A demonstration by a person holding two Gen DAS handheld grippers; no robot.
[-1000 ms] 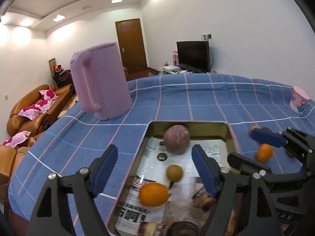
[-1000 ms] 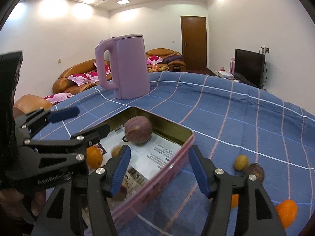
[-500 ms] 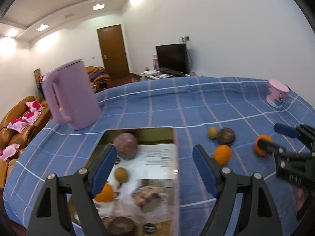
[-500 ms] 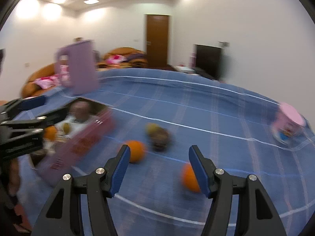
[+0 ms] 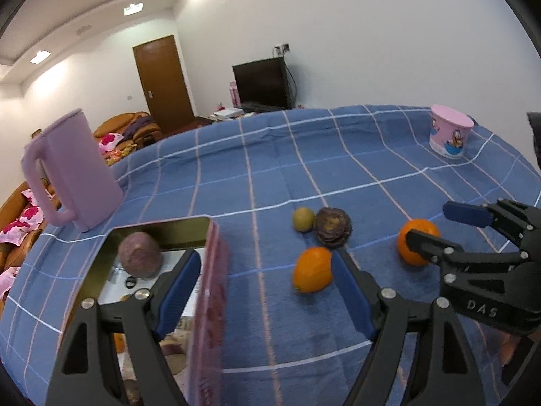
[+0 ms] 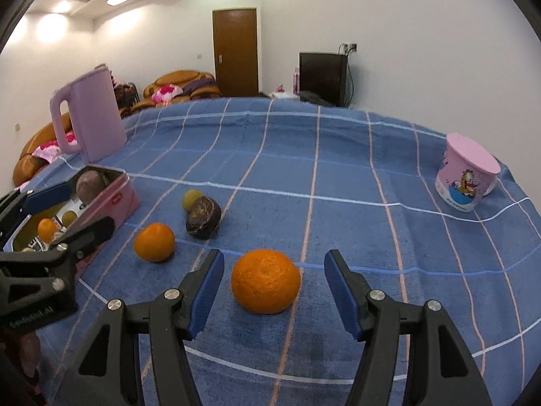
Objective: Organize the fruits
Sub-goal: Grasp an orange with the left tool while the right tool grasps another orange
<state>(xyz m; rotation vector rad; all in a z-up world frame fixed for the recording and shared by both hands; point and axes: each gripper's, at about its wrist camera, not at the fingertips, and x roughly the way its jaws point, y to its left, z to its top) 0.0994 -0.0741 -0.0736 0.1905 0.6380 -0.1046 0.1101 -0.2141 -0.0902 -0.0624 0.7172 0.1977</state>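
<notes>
A pink tin box (image 5: 208,291) (image 6: 115,199) holds a purple fruit (image 5: 139,253), a small orange and other fruits. On the blue cloth lie a large orange (image 6: 265,280) (image 5: 417,242), a smaller orange (image 6: 155,242) (image 5: 311,269), a dark brown fruit (image 6: 203,217) (image 5: 333,226) and a small green-yellow fruit (image 6: 191,199) (image 5: 303,219). My right gripper (image 6: 274,291) is open, its fingers on either side of the large orange. My left gripper (image 5: 265,292) is open and empty, over the box's right wall.
A lilac kettle (image 5: 72,172) (image 6: 89,120) stands behind the box. A pink cartoon cup (image 6: 468,172) (image 5: 449,135) stands at the far right. The table's edge drops off at the left and back toward sofas, a door and a TV.
Both grippers have swung right, away from the box. The right gripper has come close to the large orange, which now sits between its open fingers.
</notes>
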